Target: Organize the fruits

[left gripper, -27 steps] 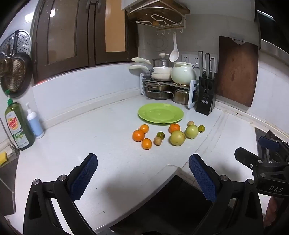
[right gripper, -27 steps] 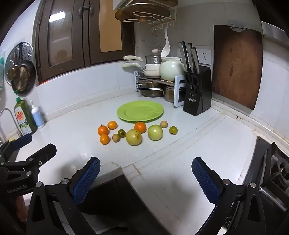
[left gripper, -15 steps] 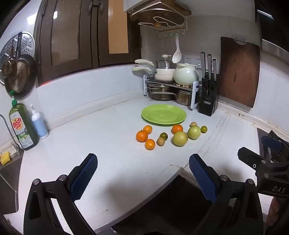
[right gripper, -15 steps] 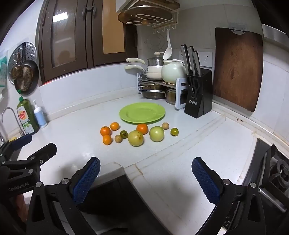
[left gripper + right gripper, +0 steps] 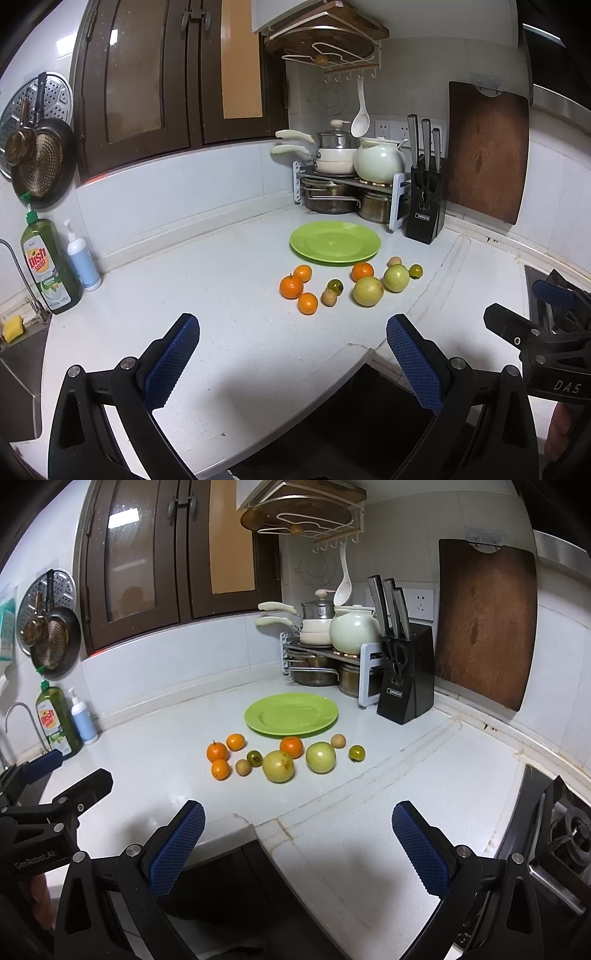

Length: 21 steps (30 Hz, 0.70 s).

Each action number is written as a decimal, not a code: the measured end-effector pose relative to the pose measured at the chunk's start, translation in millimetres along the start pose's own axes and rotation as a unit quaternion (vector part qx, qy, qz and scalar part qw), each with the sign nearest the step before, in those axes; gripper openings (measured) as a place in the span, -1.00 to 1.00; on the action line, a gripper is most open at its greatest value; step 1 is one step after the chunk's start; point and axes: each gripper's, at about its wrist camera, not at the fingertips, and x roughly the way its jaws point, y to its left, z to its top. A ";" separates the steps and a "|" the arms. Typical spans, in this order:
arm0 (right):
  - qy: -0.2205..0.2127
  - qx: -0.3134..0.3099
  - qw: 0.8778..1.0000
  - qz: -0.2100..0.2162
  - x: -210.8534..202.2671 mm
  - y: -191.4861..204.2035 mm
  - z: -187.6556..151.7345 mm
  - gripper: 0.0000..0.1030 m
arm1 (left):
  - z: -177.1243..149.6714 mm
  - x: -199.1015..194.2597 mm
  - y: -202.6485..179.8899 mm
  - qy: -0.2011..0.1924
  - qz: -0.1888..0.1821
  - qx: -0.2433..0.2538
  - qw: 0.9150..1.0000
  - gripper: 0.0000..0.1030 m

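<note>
An empty green plate (image 5: 335,242) (image 5: 291,714) lies on the white counter near the corner. In front of it sit several small oranges (image 5: 291,287) (image 5: 217,751), two yellow-green round fruits (image 5: 368,291) (image 5: 278,766), two little dark green fruits (image 5: 335,285) (image 5: 356,752) and two small brown ones (image 5: 328,297) (image 5: 242,767). My left gripper (image 5: 291,363) is open over the counter's front edge, well short of the fruit, with nothing between its blue pads. My right gripper (image 5: 297,845) is open too, also empty and short of the fruit.
A pot rack (image 5: 343,184) and a black knife block (image 5: 424,210) stand behind the plate. A brown cutting board (image 5: 484,624) leans on the right wall. Dish soap (image 5: 48,266) and a pump bottle (image 5: 83,258) stand left by the sink. A stove (image 5: 557,830) lies at the right.
Both views have shifted slightly: the fruit and plate sit a little further right in each frame. Both grippers stay wide open and empty.
</note>
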 end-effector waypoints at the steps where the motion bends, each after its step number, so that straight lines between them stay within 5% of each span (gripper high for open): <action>1: 0.001 0.000 1.000 0.000 0.0 -0.1 0.5 0.99 | -0.3 -0.2 0.4 -0.001 0.001 0.000 1.000 1.00; 21: -0.004 -0.003 1.000 0.001 -1.1 0.8 0.5 0.99 | 2.1 -3.5 -1.3 -0.008 -0.002 -0.001 1.000 1.00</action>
